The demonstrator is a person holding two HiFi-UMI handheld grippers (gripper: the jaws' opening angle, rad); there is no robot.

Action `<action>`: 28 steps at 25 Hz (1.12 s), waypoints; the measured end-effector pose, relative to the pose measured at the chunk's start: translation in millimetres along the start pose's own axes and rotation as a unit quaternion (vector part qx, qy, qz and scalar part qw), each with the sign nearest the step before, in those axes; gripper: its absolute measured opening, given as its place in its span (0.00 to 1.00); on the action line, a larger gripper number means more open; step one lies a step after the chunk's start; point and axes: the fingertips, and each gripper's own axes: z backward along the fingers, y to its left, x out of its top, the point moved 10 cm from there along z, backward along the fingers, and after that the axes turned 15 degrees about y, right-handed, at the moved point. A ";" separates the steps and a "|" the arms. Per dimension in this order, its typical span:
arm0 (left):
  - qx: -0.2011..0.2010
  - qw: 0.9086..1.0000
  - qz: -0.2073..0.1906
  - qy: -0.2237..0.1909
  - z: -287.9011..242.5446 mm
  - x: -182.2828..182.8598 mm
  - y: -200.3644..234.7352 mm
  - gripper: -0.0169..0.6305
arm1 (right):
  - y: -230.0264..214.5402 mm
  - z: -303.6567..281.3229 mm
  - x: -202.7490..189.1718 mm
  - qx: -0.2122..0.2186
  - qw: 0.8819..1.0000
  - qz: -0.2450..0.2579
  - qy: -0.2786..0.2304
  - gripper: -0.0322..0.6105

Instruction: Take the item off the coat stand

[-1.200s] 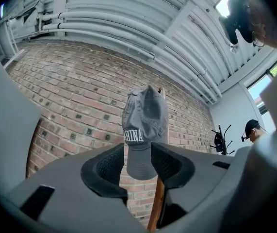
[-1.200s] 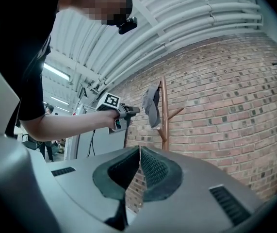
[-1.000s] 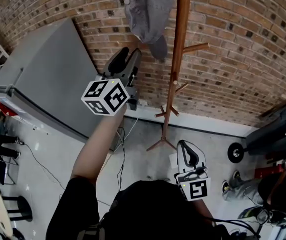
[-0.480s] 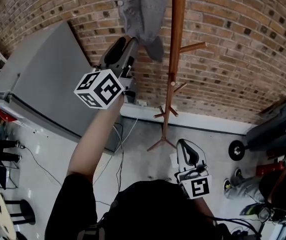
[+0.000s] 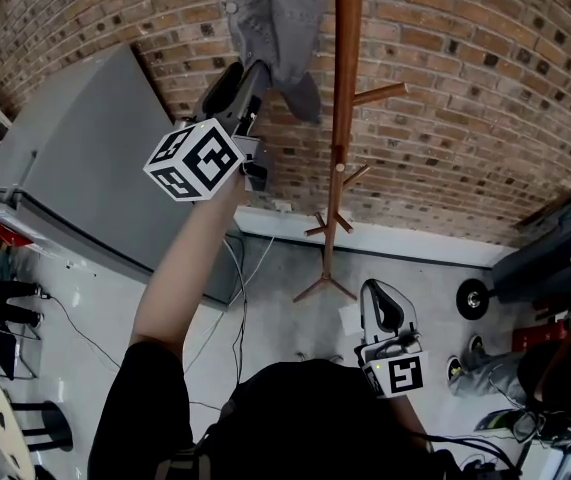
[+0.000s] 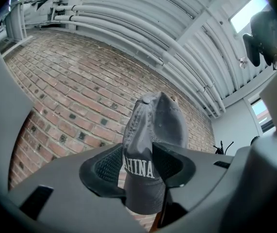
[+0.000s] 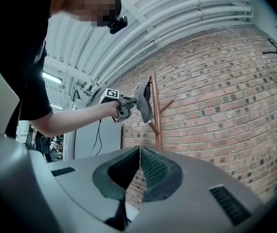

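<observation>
**Left claw open at the cap, cap on the stand**

Left claw: raised at arm's length and tipped slightly upward. Its jaws are apart and have just been widening. In the left gripper view the grey cap fills the gap between the two pads, with white lettering on its band facing the camera. Can't tell whether either pad touches the fabric; no squeeze visible.

Right claw: held low near the person's torso, well apart from the cap. In the right gripper view the pads meet at the tips with nothing between them.

Cap: hangs near the top of the wooden coat stand, draped down the pole's left side in the head view, with the left claw tips at its lower edge. The right gripper view also shows the cap on the stand with the left claw up against it.

Surroundings:
- Stand pegs angle off the pole lower down, and its feet are on the pale floor.
- A brick wall runs behind.
- A grey cabinet stands against the wall left of the stand, with cables trailing on the floor beside it.
- A black wheel and dark gear sit at the right edge.
</observation>
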 end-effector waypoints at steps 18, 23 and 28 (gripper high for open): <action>0.021 0.999 -0.038 0.002 -12.4 8.2 -1.2 0.29 | -10.2 4.2 -6.2 -0.011 1.000 -0.015 -0.002 0.08; 0.043 0.996 -0.072 -0.005 -11.7 10.0 -4.4 0.20 | -13.9 7.2 -4.7 -0.014 1.000 -0.011 -0.007 0.08; 0.055 0.993 -0.101 -0.024 -7.3 13.9 -13.9 0.13 | -15.3 10.8 -6.7 -0.019 1.000 -0.015 -0.014 0.08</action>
